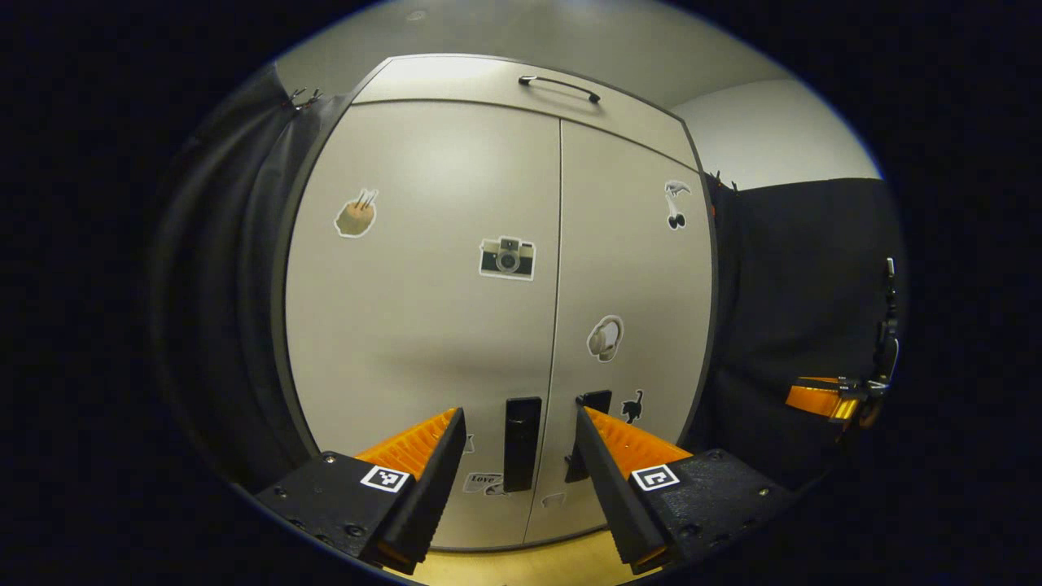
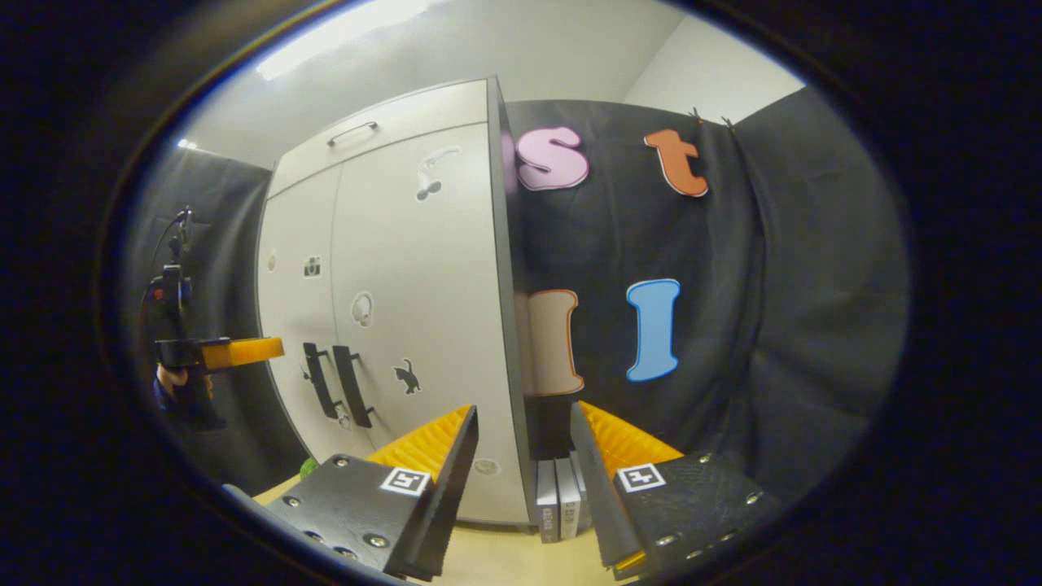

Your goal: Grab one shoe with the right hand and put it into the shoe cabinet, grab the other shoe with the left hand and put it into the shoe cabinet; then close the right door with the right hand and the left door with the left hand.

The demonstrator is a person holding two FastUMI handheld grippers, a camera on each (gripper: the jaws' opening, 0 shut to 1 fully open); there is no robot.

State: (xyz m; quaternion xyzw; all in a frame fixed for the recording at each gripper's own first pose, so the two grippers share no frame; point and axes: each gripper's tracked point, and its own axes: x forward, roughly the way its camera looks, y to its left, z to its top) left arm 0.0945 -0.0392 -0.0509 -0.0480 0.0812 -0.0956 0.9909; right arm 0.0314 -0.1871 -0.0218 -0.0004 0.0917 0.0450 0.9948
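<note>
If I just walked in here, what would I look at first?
Probably the big pale shoe cabinet straight ahead, both doors closed and dotted with stickers: a camera sticker on the left door, headphones and a little black cat on the right. Two black handles sit low where the doors meet, and the left gripper points at them, open and empty.

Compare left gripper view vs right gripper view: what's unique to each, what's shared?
Left gripper view alone: the cabinet head-on, both doors shut, and a cup sticker on the left door.
Right gripper view alone: the cabinet's right side panel, some flat items standing beside it, and a hand holding the left gripper.
Both: the two door handles, camera sticker, cat sticker, top handle.
</note>
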